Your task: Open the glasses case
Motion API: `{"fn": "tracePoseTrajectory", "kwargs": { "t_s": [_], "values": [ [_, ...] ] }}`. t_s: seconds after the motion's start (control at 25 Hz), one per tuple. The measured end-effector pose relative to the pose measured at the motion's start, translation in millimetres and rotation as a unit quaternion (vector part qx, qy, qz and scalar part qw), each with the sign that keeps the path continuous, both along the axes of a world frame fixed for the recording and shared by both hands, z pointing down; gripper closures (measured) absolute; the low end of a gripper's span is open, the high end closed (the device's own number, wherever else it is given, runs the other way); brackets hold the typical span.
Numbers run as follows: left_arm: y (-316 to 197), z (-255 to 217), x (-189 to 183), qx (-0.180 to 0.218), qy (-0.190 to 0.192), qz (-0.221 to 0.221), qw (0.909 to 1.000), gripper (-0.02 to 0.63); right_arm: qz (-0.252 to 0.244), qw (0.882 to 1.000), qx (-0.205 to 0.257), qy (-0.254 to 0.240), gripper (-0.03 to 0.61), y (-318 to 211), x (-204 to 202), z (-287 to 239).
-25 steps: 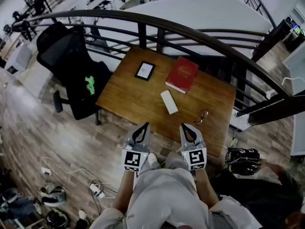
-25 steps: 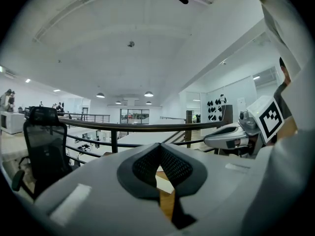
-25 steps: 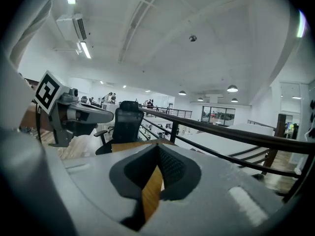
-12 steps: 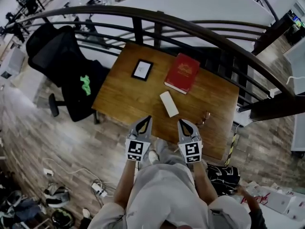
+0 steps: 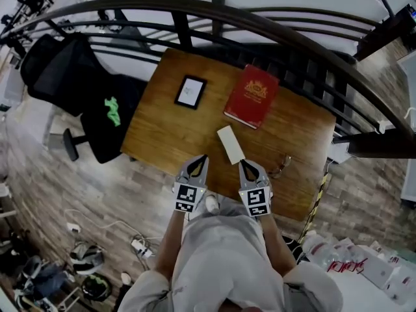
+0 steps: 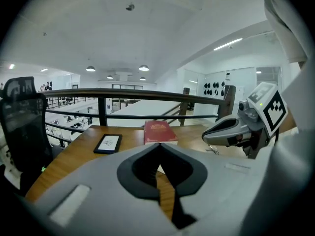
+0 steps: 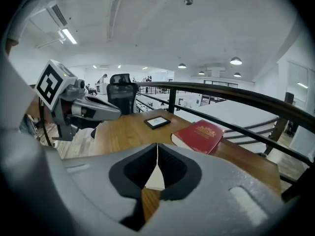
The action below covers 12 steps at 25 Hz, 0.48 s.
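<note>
**Both Grippers Dropped Toward the Case, Jaws Still Shut**

Over the last second the person brought both tools forward and down from the near edge of the worktop (image 5: 162, 132). The left hand-held gripper (image 5: 201, 157) and the right hand-held gripper (image 5: 242, 163) now sat low over the wood, side by side and a little apart. Each one's jaws were pressed together at the tips with nothing between them, as each gripper's own view showed.

The white glasses case (image 5: 230, 144) lay closed and flat near the middle of the worktop, angled slightly. Its near end was just beyond the tip of the right hand-held gripper, and in the right gripper view it showed through the gap below the meeting tips. No contact could be made out.

A red book (image 5: 251, 96) lay beyond the case. A small black-framed tablet (image 5: 190, 91) lay farther left, and a pair of spectacles (image 5: 281, 168) rested near the right edge, all untouched.

Judging from this, the approach was nearly done but the opening had not begun. The lid was still down, and either tool would have to part its jaws before it could pin the base or catch the lid's edge.
</note>
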State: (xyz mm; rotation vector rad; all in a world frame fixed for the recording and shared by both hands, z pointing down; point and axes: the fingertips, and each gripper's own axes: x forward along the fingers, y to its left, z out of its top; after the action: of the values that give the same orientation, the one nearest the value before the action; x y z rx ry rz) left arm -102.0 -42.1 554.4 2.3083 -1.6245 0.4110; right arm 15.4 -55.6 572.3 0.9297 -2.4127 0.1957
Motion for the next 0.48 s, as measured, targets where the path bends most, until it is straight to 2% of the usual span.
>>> {"fn": "tracePoseTrajectory", "kwargs": {
  "t_s": [0.28,0.48],
  "values": [
    [-20.3,43.4,3.6,-0.055,-0.016,0.030,0.9979,0.594,-0.009,0.998,-0.039,0.040,0.540,-11.6,-4.6,38.5],
    [-35.1,66.9,4.4,-0.079,-0.021,0.046,0.9956,0.594,-0.010,0.995,-0.055,0.078,0.467,-15.8,-11.5,63.3]
  ]
}}
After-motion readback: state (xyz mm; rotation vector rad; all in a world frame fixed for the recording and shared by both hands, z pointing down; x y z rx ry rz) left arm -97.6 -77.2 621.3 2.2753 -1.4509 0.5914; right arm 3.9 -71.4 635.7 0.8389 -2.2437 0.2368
